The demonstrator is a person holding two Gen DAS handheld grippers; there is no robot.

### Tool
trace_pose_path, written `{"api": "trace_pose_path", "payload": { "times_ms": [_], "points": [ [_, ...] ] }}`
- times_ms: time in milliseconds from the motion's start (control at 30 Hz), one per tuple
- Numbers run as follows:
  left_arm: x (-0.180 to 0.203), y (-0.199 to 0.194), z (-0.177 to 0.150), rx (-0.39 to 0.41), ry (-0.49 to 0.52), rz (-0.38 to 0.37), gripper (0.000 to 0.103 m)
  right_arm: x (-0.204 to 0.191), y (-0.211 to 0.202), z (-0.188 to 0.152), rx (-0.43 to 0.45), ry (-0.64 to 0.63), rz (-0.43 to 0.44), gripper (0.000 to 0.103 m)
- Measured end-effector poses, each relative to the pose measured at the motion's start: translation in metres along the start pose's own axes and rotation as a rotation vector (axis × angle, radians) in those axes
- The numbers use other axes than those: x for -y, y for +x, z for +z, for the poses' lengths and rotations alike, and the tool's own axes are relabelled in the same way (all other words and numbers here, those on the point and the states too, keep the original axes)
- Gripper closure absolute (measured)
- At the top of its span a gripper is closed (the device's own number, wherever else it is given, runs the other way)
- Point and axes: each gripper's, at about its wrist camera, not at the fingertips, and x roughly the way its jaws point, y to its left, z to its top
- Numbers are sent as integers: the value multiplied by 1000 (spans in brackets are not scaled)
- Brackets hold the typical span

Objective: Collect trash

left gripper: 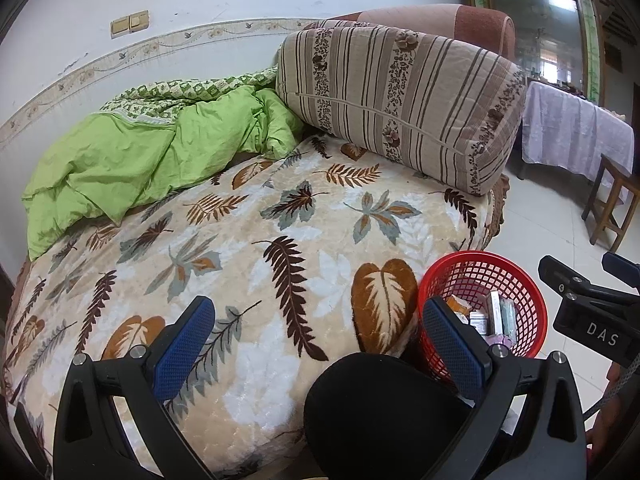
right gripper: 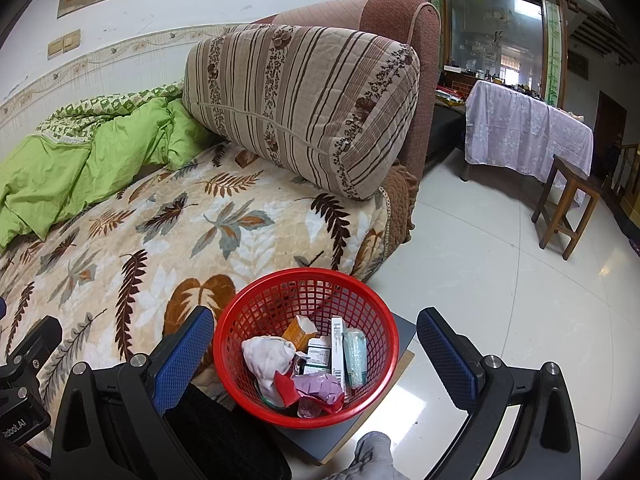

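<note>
1. The round red plastic mesh basket (right gripper: 306,344) sat on a low grey board (right gripper: 332,440) on the pale tiled floor (right gripper: 500,280), just beside the near edge of the sofa bed.
2. The trash lay inside it: one crumpled white cloth or tissue (right gripper: 267,356), one torn orange carton (right gripper: 299,330), two white printed boxes (right gripper: 319,354), one pale green blister strip (right gripper: 355,356), one crumpled pink wrapper (right gripper: 316,386) and one scrap of red wrapper (right gripper: 285,390). More may have been buried beneath; I could not tell.
3. The right tongs (right gripper: 310,354) stood wide open and empty, with the basket lying between their blue pads in the right wrist view.
4. The left tongs (left gripper: 316,344) were likewise spread apart and held nothing, pointed over the cream plush blanket with its brown and grey leaf pattern (left gripper: 248,240).
5. No loose trash showed on that blanket, nor on the one rumpled green quilt (left gripper: 132,160), nor by the one striped beige bolster cushion (left gripper: 400,104). The floor beside the basket looked clear too.
6. Farther off stood one wooden stool (right gripper: 568,208) and one table under a lilac flowered cloth (right gripper: 528,132), too distant to judge for litter.
7. My judgement: the collecting looked nearly or wholly finished, with both tongs released above the basket.
8. The next move would call for a scan of the bed and floor for leftovers; failing any, the tongs could withdraw or take the basket by its rim.
</note>
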Motion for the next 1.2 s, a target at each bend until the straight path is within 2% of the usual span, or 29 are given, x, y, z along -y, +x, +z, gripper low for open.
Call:
{"api": "trace_pose_path", "payload": {
  "times_ms": [467, 600, 700, 767, 933, 1033, 1133, 1200],
  "points": [
    [-15, 9, -5, -28, -48, -7, 0, -8, 8, -5, -17, -44, 17, 1],
    [-37, 14, -7, -38, -97, -1, 0, -24, 13, 3, 1, -75, 39, 1],
    [-67, 22, -13, -58, -164, 41, 0, -48, 21, 15, 4, -115, 85, 1],
    [-96, 29, -20, -77, -224, 95, 0, -74, 28, 22, 10, -159, 127, 1],
    [-179, 54, -49, -157, -372, 296, 0, -159, 54, 28, 16, -293, 265, 1],
    [-235, 76, -71, -233, -475, 379, 0, -228, 90, 21, -73, -357, 330, 1],
    [-277, 100, -87, -316, -566, 383, 0, -282, 129, 8, -195, -376, 351, 1],
    [-295, 115, -95, -341, -590, 422, 0, -317, 155, -3, -239, -390, 332, 1]
  ]
}}
